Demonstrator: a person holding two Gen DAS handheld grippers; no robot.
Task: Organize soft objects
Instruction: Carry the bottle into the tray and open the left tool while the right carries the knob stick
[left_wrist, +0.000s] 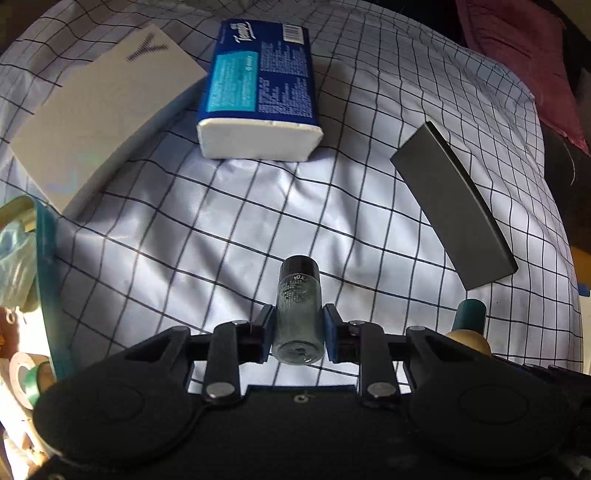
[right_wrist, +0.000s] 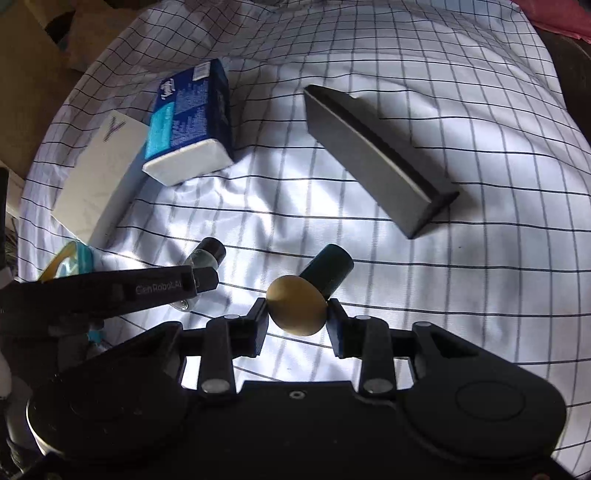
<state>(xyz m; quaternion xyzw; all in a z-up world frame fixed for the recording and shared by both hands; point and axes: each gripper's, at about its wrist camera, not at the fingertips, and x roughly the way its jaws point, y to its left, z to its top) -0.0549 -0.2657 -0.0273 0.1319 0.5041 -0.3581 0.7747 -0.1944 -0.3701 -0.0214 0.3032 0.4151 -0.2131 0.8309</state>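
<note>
My left gripper (left_wrist: 298, 332) is shut on a small clear bottle with a black cap (left_wrist: 298, 314), held above the checked sheet (left_wrist: 221, 229). The same bottle (right_wrist: 205, 258) and left gripper (right_wrist: 199, 282) show at the left of the right wrist view. My right gripper (right_wrist: 297, 317) is shut on a tan, egg-shaped object with a dark teal cylindrical end (right_wrist: 295, 306); that object (left_wrist: 469, 325) peeks in at the lower right of the left wrist view. A blue tissue pack (left_wrist: 258, 88), a white box (left_wrist: 103, 110) and a long dark grey box (left_wrist: 454, 203) lie on the sheet.
The checked sheet (right_wrist: 443, 277) covers a soft, rumpled surface. Rolls of tape (left_wrist: 26, 376) and a teal-edged item (left_wrist: 44, 277) sit off the left edge. Pink fabric (left_wrist: 524, 55) lies at the far right. Cardboard (right_wrist: 33, 74) stands beyond the sheet's upper left.
</note>
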